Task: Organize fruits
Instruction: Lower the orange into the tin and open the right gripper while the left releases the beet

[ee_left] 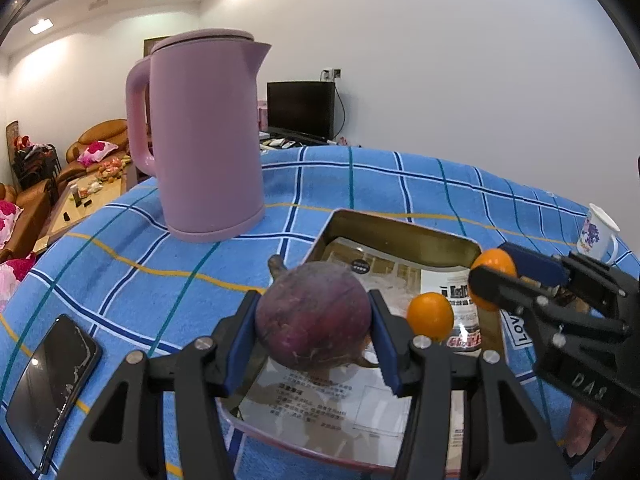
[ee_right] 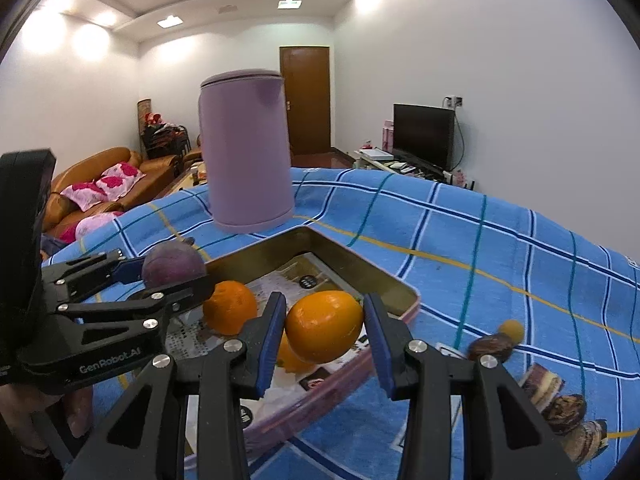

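In the left wrist view, the left tongs [ee_left: 314, 330] were closed on a round, dull purple fruit [ee_left: 314, 316], its blue pads against both flanks, held over the near end of the shallow gold metal tin [ee_left: 404, 228]; one small round orange [ee_left: 430, 316] lay inside the tin; behind the tin stood a tall lilac plastic kettle [ee_left: 208, 136] on the blue checked desk cloth [ee_left: 360, 176].

In the right wrist view, the right tongs [ee_right: 325, 338] gripped a glossy orange citrus fruit [ee_right: 324, 326] above the same tin's near side, with two more oranges below it.

Both loads were smooth and round; I judged either could roll out sideways if the pads slackened, and the two tongs, crowded near one corner, might knock together.
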Demonstrator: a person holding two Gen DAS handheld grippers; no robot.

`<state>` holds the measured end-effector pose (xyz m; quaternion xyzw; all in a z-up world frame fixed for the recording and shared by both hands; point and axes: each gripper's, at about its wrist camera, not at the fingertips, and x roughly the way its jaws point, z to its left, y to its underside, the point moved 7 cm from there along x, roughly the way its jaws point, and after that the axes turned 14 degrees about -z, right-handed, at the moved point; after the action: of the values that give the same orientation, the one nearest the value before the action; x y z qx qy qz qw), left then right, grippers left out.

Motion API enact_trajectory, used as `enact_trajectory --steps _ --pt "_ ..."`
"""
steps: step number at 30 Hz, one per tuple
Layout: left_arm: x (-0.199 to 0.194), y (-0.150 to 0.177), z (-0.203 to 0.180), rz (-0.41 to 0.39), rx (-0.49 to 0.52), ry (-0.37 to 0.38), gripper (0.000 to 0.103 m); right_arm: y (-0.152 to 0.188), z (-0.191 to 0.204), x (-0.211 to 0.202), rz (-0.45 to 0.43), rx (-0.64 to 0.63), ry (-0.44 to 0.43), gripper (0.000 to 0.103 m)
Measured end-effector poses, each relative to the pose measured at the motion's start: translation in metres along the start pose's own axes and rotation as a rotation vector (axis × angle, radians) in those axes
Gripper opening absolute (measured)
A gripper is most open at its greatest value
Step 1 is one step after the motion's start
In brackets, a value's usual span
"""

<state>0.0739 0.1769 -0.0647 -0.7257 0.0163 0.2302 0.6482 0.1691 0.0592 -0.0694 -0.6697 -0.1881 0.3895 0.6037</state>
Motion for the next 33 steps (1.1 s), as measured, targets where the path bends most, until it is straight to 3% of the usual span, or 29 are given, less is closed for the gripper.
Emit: enact_trajectory --steps 14,30,33 --pt "0.006 0.003 0.000 0.027 0.008 -0.004 0.054 0.006 0.006 0.006 0.043 -0.010 -0.029 0.042" --pt "-0.002 0.001 -0.004 0.006 0.043 -0.017 0.055 0.009 0.012 0.005 0.056 -0.018 -0.065 0.043" --pt "-0.004 0.000 -0.008 -0.004 0.065 -0.020 0.059 0.008 0.010 0.003 0.049 -0.013 -0.050 0.064"
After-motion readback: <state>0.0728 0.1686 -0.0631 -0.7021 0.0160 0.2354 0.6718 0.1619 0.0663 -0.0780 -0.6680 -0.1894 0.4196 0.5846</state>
